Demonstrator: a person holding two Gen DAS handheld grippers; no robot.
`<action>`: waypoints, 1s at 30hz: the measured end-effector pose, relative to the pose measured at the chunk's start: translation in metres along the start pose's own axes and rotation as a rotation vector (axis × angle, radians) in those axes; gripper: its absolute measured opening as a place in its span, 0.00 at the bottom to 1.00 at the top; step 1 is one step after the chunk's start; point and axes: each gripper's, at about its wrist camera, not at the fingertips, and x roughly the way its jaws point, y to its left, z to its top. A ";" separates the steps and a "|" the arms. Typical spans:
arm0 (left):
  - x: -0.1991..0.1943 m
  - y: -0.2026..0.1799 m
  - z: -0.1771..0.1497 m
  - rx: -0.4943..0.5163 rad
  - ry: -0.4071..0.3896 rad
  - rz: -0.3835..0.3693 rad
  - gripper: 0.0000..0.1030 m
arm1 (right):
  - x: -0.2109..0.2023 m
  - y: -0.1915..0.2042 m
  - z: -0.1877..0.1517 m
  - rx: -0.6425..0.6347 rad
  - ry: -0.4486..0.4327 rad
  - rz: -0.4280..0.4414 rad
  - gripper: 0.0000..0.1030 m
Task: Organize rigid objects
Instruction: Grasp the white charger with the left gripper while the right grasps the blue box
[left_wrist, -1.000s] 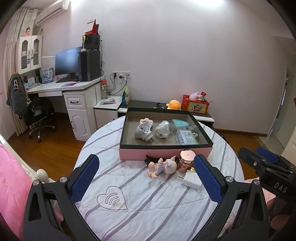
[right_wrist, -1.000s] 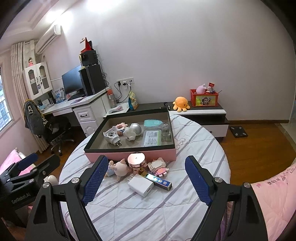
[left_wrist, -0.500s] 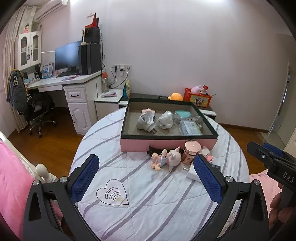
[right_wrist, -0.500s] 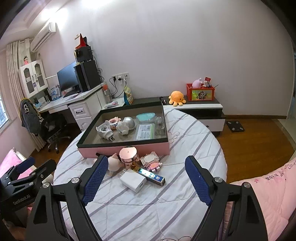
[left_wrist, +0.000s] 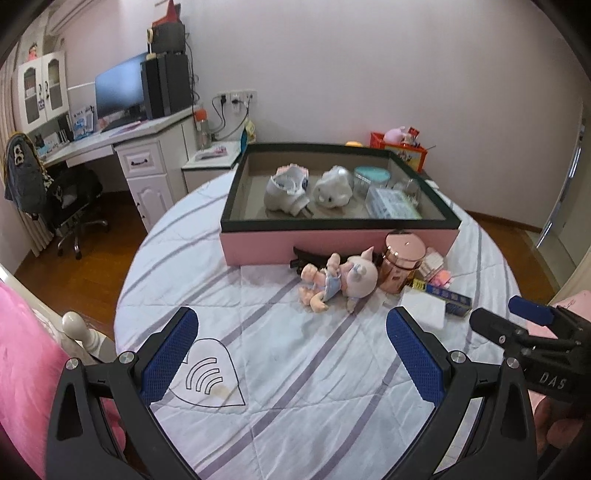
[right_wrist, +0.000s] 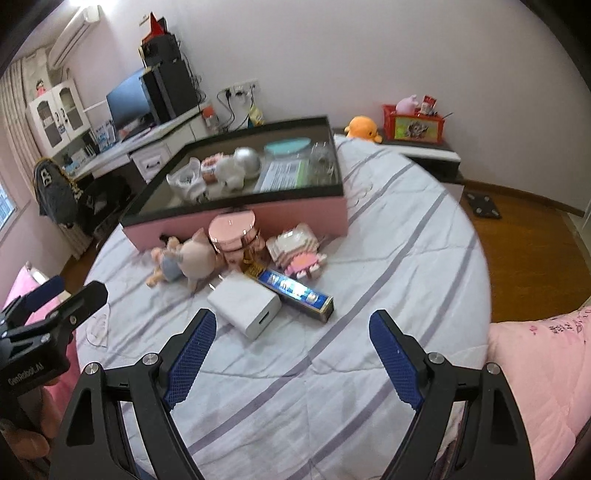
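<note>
since nothing is gripped yet, read these lines before you close in.

fingers: your left gripper (left_wrist: 291, 349) and right gripper (right_wrist: 291, 349) both hang wide apart over the bench (right_wrist: 388, 258), each holding nothing.

task things: the loose pile lies just in front of the pink box (left_wrist: 332, 247). it includes the pig doll (left_wrist: 341, 282), the rose-gold canister (left_wrist: 400, 264), the white charger (right_wrist: 243, 308), the blue tube box (right_wrist: 295, 291) and the pink block figure (right_wrist: 297, 254).

already stowed: several items lie inside the box, among them a teal-lidded jar (left_wrist: 371, 177) and a white plug adapter (left_wrist: 286, 190).

nearest pick: you would judge the white charger closest to your right fingers (right_wrist: 190, 343), just beyond the left one.

risk, crowding: the charger touches the blue tube box, and the canister stands tight against the doll. a wide grab could drag a neighbour along or tip the canister.

risk, surface: the quilted cover looks soft, so pressing down may bunch the cloth and let a flat item slip from the pads.

risk, collision: your two grippers sit near each other, so crossing toward the same pile could knock them together.

change from a second ago: both cameras have come lower and closer to the pile. the right view has swung so the charger now lies near its fingers. neither pair of fingers has narrowed.
</note>
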 end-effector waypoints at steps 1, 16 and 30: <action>0.002 0.000 0.000 0.000 0.005 -0.002 1.00 | 0.003 0.000 -0.001 0.000 0.005 -0.006 0.84; 0.038 -0.047 -0.010 0.055 0.094 -0.069 1.00 | 0.051 -0.031 0.002 -0.078 0.077 -0.055 0.83; 0.069 -0.086 -0.017 0.063 0.160 -0.124 1.00 | 0.069 -0.033 0.017 -0.360 0.044 0.167 0.56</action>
